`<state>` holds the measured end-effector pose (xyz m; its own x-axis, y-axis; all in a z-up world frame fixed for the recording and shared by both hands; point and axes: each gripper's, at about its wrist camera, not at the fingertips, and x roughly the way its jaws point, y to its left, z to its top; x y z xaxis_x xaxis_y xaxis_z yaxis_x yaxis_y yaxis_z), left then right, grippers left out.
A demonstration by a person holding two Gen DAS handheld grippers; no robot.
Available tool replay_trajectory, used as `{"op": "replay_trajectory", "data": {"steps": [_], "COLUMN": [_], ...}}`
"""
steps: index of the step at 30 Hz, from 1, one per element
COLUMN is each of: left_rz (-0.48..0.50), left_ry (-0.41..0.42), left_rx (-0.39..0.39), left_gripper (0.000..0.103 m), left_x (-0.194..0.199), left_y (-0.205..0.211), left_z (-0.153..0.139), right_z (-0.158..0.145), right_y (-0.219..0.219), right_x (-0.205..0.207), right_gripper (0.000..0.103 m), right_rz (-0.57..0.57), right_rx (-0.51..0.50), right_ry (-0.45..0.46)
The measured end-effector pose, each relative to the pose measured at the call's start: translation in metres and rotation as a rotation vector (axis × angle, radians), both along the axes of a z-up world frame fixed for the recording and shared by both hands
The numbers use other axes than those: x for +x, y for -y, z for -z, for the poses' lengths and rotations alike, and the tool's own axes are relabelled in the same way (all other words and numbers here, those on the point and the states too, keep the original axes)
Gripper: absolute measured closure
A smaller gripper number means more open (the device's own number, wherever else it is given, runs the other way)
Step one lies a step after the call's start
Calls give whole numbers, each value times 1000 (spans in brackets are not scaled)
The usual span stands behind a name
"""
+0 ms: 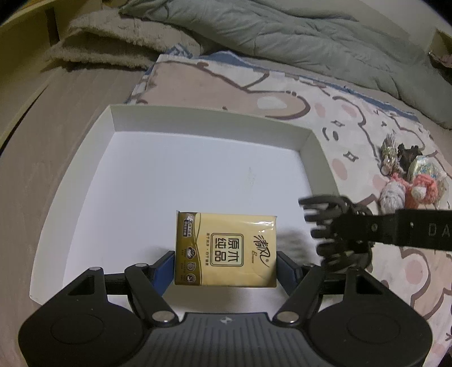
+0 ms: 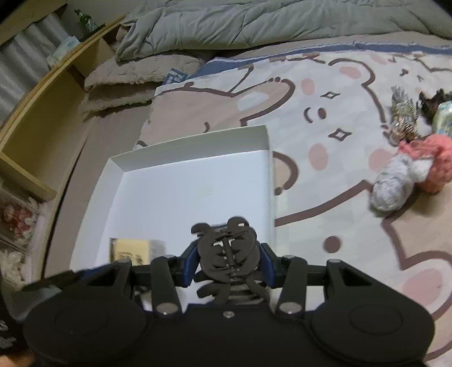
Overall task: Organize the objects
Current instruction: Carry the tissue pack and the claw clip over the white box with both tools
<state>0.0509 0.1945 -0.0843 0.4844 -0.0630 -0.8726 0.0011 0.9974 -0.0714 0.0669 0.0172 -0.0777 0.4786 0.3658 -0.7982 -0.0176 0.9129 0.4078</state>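
Hard to make out: blurred dark hair claw [image 1: 327,225] at the right of the left tongs' view, teeth smeared; same hair claw clamped between the blue pads of the right tongs [image 2: 230,261], lower half hidden behind the tong body. Left tongs [image 1: 226,262] closed on a yellow tissue pack [image 1: 225,248], held over the near part of a white box [image 1: 319,158], near edge of the box cut off by the tong body. From the right tongs, tissue pack a blur just left and below, left tong arm barely visible. Beyond the box, a cartoon bear blanket [image 2: 339,135]. Far right of both tongs, a heap of small things: grey and orange knitted pieces [image 2: 395,183], something glittery, possibly an ornament [image 2: 402,113], partly cropped. Ahead, a rumpled grey quilt [image 2: 240,22] and a beige pillow [image 2: 127,76]; wooden shelf [image 2: 42,113] at far left.
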Motion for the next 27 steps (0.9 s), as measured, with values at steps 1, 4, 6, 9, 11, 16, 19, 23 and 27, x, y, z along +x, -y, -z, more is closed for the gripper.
{"op": "replay_trajectory", "data": {"steps": [1, 4, 6, 9, 11, 16, 19, 23, 27], "left_rz": [-1, -12, -18, -17, -15, -6, 0, 1, 13], "left_ry": [-5, -24, -43, -79, -94, -119, -120, -102, -108], "left_rx": [-1, -13, -20, -28, -30, -34, -33, -13, -24], "left_gripper": [29, 29, 29, 29, 29, 29, 29, 28, 19], "left_x": [0, 0, 1, 2, 3, 4, 3, 3, 3], "left_y": [-1, -4, -4, -1, 1, 9, 11, 13, 14], "left_z": [2, 6, 11, 19, 24, 31, 32, 29, 26], "right_z": [1, 4, 8, 14, 17, 16, 10, 7, 6], "right_y": [-3, -10, -12, -14, -14, -16, -13, -3, 6], "right_x": [0, -1, -2, -4, -5, -11, -15, -16, -18], "right_gripper": [56, 56, 56, 56, 56, 55, 55, 55, 55], "right_rz": [3, 7, 11, 23, 35, 30, 11, 10, 6], "right_rx": [2, -25, -39, -62, -67, -78, -89, -84, -90], "right_ry": [1, 1, -10, -34, -57, -100, -84, -88, -85]}}
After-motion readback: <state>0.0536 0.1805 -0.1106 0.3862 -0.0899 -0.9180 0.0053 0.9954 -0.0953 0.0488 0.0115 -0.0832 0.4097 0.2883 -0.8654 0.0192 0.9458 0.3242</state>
